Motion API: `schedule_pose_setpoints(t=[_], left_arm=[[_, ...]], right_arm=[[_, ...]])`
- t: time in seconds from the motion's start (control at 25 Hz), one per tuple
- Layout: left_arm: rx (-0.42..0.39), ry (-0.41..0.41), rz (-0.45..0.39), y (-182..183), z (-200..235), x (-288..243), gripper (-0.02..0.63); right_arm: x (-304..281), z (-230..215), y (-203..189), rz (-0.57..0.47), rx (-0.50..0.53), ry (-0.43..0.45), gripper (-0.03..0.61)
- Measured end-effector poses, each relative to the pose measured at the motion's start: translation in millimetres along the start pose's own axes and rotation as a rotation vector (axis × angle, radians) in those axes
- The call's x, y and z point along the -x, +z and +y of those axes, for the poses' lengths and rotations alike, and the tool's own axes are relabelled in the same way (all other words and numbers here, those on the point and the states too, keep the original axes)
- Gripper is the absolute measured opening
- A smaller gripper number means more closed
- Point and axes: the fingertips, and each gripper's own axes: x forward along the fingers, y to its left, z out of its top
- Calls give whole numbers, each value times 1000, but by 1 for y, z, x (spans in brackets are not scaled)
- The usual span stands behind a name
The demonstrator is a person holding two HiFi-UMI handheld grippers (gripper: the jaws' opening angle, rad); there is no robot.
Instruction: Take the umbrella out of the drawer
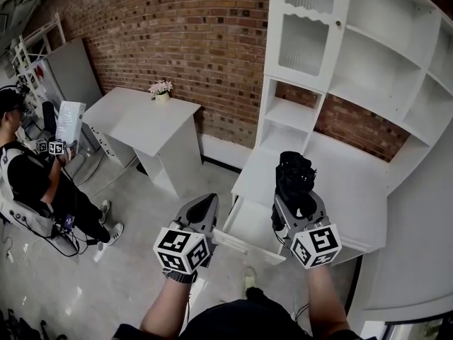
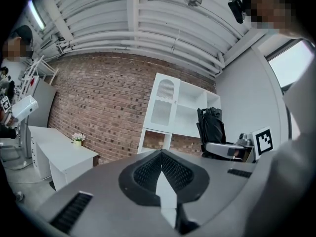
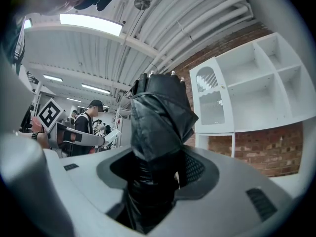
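A: Where's the umbrella [image 1: 294, 178]?
B: Out of the drawer [image 1: 245, 227], upright above it, clamped between the fingers of the right gripper [image 1: 295, 207].
A: And the left gripper [image 1: 204, 202]?
B: Fingers together, empty, beside the open drawer. Removal looks done; only setting it down remains.

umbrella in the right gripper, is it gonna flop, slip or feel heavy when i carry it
The umbrella is folded short and stands upright from the right gripper, so its core is probably stiff. Its loose, creased black fabric bunches at the jaws and looks glossy, so it may slip a little. It seems compact, likely light.
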Motion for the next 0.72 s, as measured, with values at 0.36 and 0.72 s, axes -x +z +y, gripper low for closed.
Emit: schedule_pose_setpoints(t=[0.36,0.72], left_arm=[[1,1,-5,-1,1,0,6],[-5,6,-4,-5,2,-5,6]], right_arm=[[1,0,-3,2,-4,-3,215],[-2,-3,-8,5,-7,3,216]])
